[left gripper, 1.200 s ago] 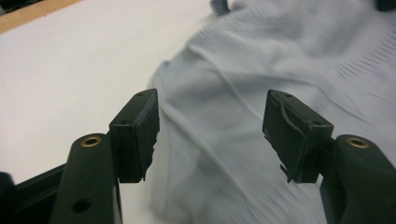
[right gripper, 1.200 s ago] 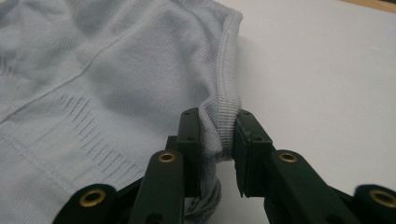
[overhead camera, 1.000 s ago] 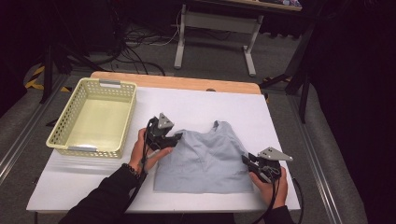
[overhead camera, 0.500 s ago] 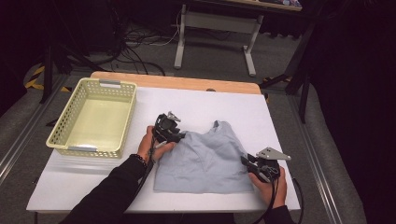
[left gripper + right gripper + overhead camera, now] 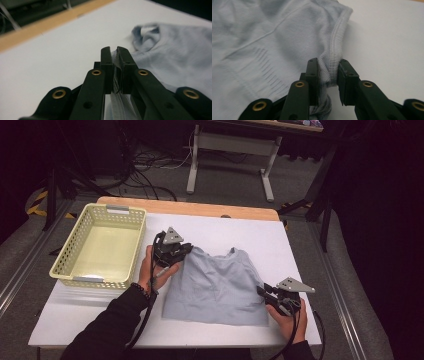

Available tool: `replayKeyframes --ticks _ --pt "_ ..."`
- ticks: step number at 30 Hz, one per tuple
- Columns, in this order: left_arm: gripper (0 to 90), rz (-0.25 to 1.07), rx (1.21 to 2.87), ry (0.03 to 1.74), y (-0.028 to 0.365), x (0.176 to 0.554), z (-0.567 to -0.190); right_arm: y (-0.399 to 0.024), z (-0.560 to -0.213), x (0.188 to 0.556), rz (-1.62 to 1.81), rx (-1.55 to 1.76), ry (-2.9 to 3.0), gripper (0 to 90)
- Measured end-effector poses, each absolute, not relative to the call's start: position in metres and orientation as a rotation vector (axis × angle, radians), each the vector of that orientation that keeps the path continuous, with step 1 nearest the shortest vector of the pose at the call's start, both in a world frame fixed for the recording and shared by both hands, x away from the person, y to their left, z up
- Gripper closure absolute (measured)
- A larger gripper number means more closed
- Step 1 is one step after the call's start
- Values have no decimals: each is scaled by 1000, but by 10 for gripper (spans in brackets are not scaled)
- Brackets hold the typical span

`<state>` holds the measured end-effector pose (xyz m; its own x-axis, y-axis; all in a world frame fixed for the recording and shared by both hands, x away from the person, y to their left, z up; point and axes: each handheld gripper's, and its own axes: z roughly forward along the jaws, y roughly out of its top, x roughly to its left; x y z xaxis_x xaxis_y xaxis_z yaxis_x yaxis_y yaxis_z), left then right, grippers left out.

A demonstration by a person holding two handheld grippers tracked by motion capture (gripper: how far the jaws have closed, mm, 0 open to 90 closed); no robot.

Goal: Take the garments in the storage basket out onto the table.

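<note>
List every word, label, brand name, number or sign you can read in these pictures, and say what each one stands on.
None: no readable text anywhere.
The light blue garment, the yellow basket, the white table, the left gripper and the right gripper bear no print, tag or sign.

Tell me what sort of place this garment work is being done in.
Probably a lab or workshop set up for recording, not a home. The white-topped table stands on a grey floor between metal rails, loose black cables trail under a desk behind, and a pale yellow perforated plastic basket sits beside the light blue ribbed top.
</note>
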<state>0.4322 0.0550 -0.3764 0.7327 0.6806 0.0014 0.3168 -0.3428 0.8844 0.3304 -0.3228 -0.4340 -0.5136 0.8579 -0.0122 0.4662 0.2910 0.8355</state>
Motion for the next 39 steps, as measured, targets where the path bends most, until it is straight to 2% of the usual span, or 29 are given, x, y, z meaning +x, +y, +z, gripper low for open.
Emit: replayKeyframes --ticks 5,12,17,24,29,34,39 --pt "847 520 1932 685 61 411 -351 -308 -430 327 1160 1133 2117 717" --pt "846 517 2046 608 53 388 -381 -305 -436 328 1114 1135 2149 715" --pt "839 470 2046 666 55 394 -401 -302 -439 329 1085 1138 2156 708" --pt "819 501 2029 725 55 411 -403 -302 -442 332 1063 1142 2139 704" --pt "780 501 2012 754 57 416 -403 -302 -442 332 1057 1134 2137 704" --pt "696 508 2046 740 57 406 -409 -303 -442 331 1057 1137 2139 695" --pt "569 483 2066 704 61 391 -414 -305 -441 331 1061 1156 2118 580"
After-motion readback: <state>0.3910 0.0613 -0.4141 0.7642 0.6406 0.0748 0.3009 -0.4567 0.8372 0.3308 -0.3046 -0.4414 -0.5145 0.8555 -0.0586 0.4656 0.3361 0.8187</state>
